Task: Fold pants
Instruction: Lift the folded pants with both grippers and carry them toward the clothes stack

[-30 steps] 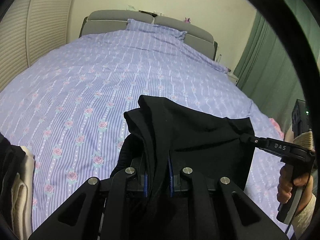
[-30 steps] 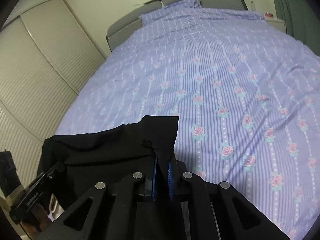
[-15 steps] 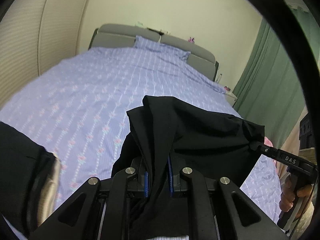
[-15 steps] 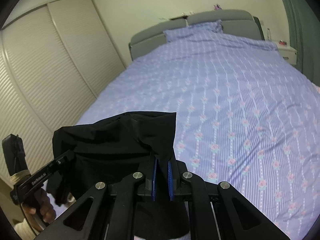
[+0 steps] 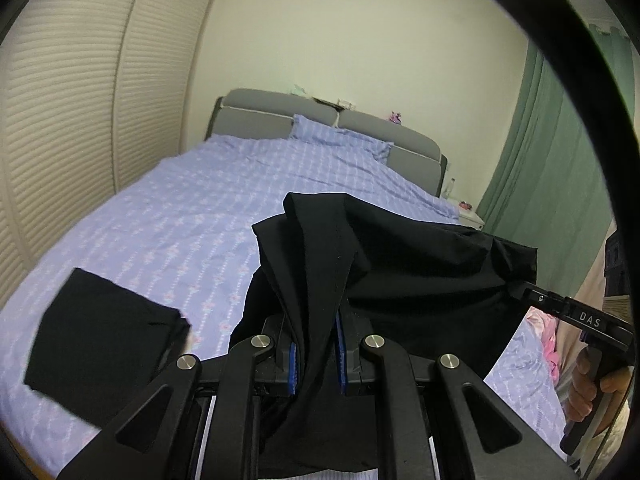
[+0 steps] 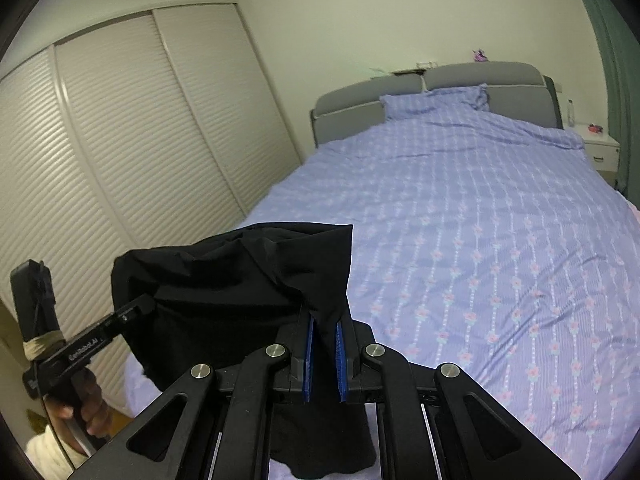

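The black pants (image 5: pixel 404 268) hang in the air above the foot of the bed, stretched between both grippers. My left gripper (image 5: pixel 316 360) is shut on one top corner of the pants. My right gripper (image 6: pixel 324 356) is shut on the other corner of the pants (image 6: pixel 240 292). Each gripper shows in the other's view: the right one (image 5: pixel 532 292) at the right, the left one (image 6: pixel 140 308) at the left. The lower part of the pants hangs below the frames.
The bed (image 6: pixel 500 248) has a lilac flowered cover and a grey headboard (image 6: pixel 512 76). A folded black garment (image 5: pixel 100 344) lies at the bed's near left corner. Louvred wardrobe doors (image 6: pixel 120 152) stand on the left, a green curtain (image 5: pixel 560 184) and a nightstand (image 6: pixel 600 152) on the right.
Both grippers have risen with the pants, lifting them off the bed. The views now tilt up toward the wall and headboard. The folded black garment has come into the left view.
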`<state>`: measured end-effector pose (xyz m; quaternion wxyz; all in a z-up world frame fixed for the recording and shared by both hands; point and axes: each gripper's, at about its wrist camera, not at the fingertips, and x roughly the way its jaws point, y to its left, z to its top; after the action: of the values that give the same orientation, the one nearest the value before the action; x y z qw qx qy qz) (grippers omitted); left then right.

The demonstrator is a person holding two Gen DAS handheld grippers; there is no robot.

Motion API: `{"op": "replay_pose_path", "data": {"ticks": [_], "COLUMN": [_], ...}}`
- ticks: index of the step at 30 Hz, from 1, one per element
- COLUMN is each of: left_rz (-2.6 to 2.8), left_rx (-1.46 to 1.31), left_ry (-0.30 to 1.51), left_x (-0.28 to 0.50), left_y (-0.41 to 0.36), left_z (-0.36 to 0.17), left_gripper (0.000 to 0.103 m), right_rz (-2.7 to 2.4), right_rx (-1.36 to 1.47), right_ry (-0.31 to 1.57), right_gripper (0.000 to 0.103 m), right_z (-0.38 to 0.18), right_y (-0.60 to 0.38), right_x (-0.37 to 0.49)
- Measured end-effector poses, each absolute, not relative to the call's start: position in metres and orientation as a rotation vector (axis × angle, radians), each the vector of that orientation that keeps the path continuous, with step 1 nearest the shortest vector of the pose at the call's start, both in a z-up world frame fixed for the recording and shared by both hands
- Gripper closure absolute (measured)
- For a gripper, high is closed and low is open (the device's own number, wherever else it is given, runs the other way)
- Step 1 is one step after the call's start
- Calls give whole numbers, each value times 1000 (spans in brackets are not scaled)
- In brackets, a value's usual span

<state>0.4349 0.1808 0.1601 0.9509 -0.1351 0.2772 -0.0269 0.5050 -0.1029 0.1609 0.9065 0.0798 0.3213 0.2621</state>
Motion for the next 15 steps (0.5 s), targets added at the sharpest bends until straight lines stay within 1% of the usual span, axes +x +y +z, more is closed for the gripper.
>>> {"op": "replay_pose_path", "data": {"ticks": [8, 15], "left_rz": [23, 115], "left_rx": [-306, -363], "left_ry": [549, 572], "left_x": [375, 322], "left_y": [202, 244], "left_z": [184, 174], "left_gripper": [88, 88], "right_rz": [625, 701], "right_rx": [150, 97], "right_ry": [645, 681], "right_gripper": [93, 93], "right_z": [189, 188], "right_y": [-73, -28], "right_x": [454, 418]}}
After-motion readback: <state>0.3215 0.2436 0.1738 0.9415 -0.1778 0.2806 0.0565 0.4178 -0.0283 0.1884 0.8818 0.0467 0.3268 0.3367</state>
